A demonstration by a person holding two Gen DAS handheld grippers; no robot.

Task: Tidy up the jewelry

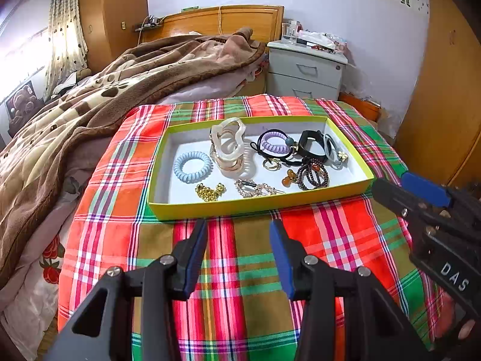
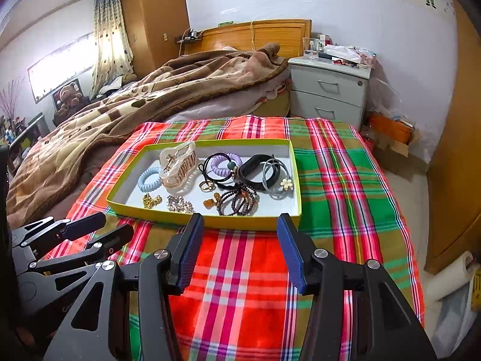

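A shallow yellow-rimmed box (image 1: 258, 203) (image 2: 207, 221) with a white floor lies on the plaid cloth. Inside lie a blue coil hair tie (image 1: 192, 167) (image 2: 148, 179), a cream claw clip (image 1: 230, 146) (image 2: 177, 164), a purple coil tie (image 1: 275, 144) (image 2: 224, 162), a black band (image 1: 311, 144) (image 2: 255, 170), a dark bead bracelet (image 1: 312, 176) (image 2: 237, 200), a gold chain (image 1: 210, 192) (image 2: 151, 201) and a crystal brooch (image 1: 255, 189) (image 2: 179, 204). My left gripper (image 1: 239, 231) hovers open in front of the box, empty. My right gripper (image 2: 239, 225) is open too, empty, close to the box's near wall.
The plaid cloth (image 1: 240, 285) (image 2: 345, 180) covers the foot of a bed with a brown blanket (image 1: 105, 96) to the left. A grey bedside cabinet (image 1: 306, 72) (image 2: 329, 91) stands behind. A wooden wardrobe (image 2: 457, 165) is at the right, a paper roll (image 2: 451, 276) on the floor.
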